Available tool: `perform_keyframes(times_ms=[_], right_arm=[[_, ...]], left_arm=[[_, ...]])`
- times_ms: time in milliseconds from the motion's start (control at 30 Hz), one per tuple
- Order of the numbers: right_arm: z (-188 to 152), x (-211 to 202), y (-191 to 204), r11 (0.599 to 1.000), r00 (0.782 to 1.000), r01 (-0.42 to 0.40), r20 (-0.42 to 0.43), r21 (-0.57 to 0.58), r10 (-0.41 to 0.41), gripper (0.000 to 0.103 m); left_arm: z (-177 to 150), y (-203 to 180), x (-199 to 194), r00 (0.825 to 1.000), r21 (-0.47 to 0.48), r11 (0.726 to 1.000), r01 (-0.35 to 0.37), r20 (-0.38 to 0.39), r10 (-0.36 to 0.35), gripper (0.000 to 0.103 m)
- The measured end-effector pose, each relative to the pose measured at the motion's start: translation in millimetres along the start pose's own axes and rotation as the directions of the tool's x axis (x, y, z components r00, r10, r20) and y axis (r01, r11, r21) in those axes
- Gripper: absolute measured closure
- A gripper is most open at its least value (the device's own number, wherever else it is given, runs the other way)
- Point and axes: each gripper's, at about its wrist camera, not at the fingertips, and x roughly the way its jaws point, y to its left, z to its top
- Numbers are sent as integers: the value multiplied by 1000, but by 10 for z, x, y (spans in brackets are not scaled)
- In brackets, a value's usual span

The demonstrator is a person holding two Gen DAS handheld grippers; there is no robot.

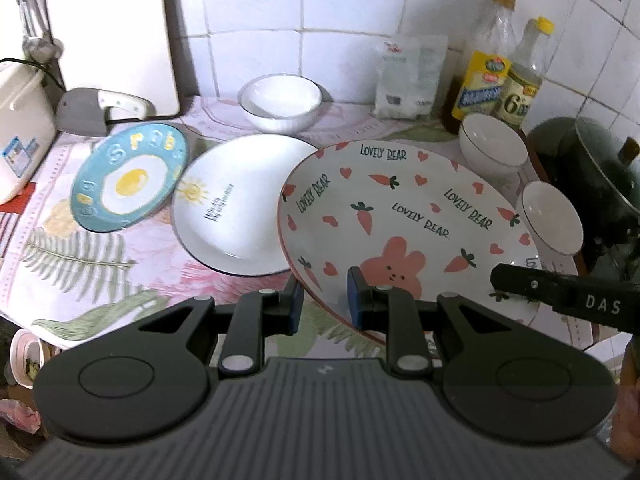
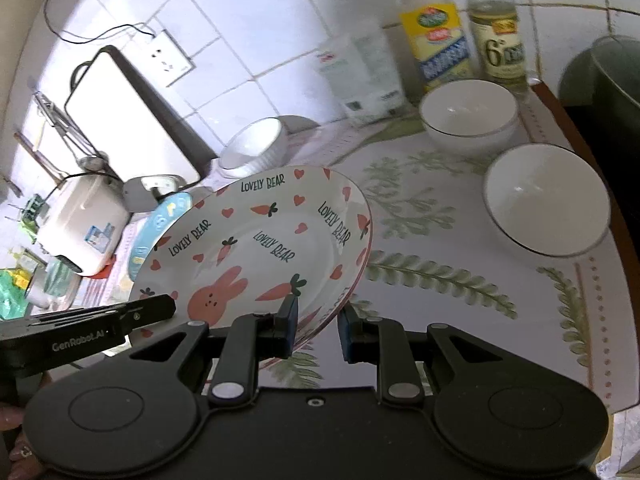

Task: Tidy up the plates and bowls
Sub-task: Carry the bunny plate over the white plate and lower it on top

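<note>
A large carrot-and-rabbit "Lovely Bear" plate [image 1: 404,208] [image 2: 256,248] hangs tilted above the floral tablecloth, held at its near rim from both sides. My left gripper [image 1: 325,300] is shut on the rim's left part and my right gripper [image 2: 318,324] on its right part. The right gripper's black body [image 1: 560,296] shows in the left wrist view. On the cloth lie a blue fried-egg plate [image 1: 128,178] [image 2: 160,224] and a white plate with a sun drawing [image 1: 240,204]. A white ribbed bowl [image 1: 280,100] [image 2: 256,144] and two small white bowls [image 2: 470,112] [image 2: 546,200] stand further back and right.
Two bottles [image 1: 500,76] and a white packet [image 1: 408,76] stand against the tiled wall. At the right edge sits a dark pot with a glass lid [image 1: 592,168]. A white cutting board [image 1: 116,32], a cleaver [image 1: 92,110] and a white appliance [image 1: 20,136] occupy the left.
</note>
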Motion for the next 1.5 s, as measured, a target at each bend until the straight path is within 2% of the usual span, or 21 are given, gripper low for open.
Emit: perform_keyframes(times_ms=[133,333,500,767,967,1233,1500], right_arm=[[120,-1,195,999,1000,-15,2,-34,16,78],[262,103,486,997,999,-17,-30,-79,15,78],[307,262,690,998,999,-23,-35,-55,21,78],[263,669,933,1000,998,6,-67,-21,-8,77],[238,967,949,999,995,46,-95,25,-43,78],[225,1274,900,991,990,93,-116,93,-82,77],[207,1409,884,984,985,126,-137,129,-109,77]], left_arm=[[51,170,-121,1000,-37,999,0,16,1,82],[156,476,-156,1000,-87,996,16,-9,-17,82],[239,770,-105,999,-110,993,32,-33,-36,82],[377,1154,216,995,-73,997,39,-92,-46,82],[431,1352,573,984,-69,995,78,-153,-87,82],[531,1445,978,967,-59,992,109,-224,-120,82],[579,1488,1169,956,-43,991,123,-263,-130,82]])
